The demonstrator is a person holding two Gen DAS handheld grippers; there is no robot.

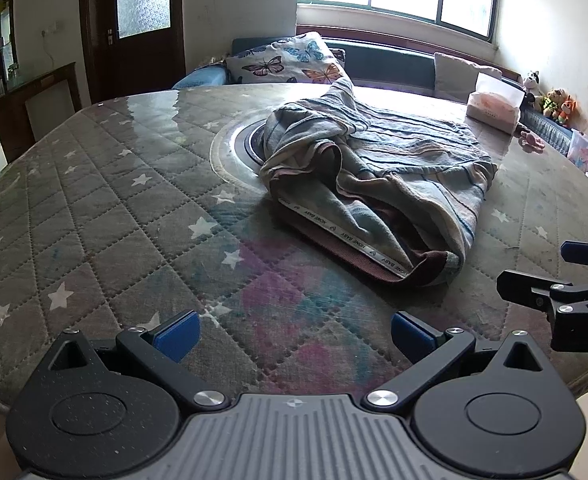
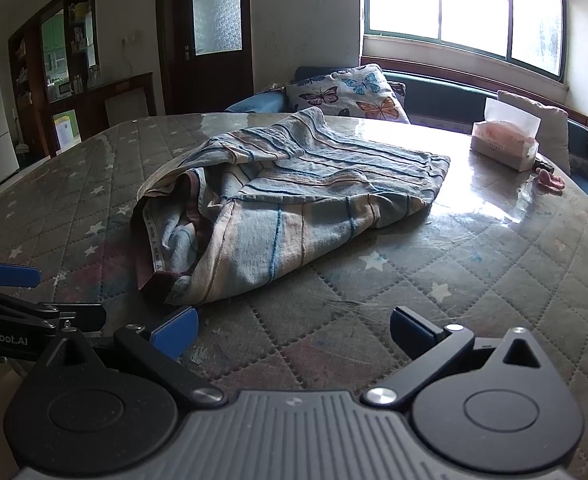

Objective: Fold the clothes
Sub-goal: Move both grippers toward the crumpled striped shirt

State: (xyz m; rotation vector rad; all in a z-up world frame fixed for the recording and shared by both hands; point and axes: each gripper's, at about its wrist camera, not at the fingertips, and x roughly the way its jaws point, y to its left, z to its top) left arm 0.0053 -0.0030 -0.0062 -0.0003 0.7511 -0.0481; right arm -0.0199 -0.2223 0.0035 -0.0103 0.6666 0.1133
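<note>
A striped blue, pink and cream garment (image 1: pixel 377 172) (image 2: pixel 294 204) lies crumpled on the quilted star-patterned table cover (image 1: pixel 106 208) (image 2: pixel 473 280), its brown ribbed hem and printed inner tape facing me. My left gripper (image 1: pixel 294 336) is open near the table's front edge, short of the hem, with nothing between its blue pads. My right gripper (image 2: pixel 292 330) is open too, its left pad just in front of the garment's near corner. Each gripper shows at the edge of the other's view: the right gripper (image 1: pixel 573 276) at the right, the left gripper (image 2: pixel 18 292) at the left.
A tissue box (image 1: pixel 493 108) (image 2: pixel 505 144) stands at the table's far right, a small pink object (image 2: pixel 549 180) beside it. A round inset (image 1: pixel 238 148) lies partly under the garment. Behind are a bench with a butterfly pillow (image 1: pixel 286 60) (image 2: pixel 349 92), a door and shelving.
</note>
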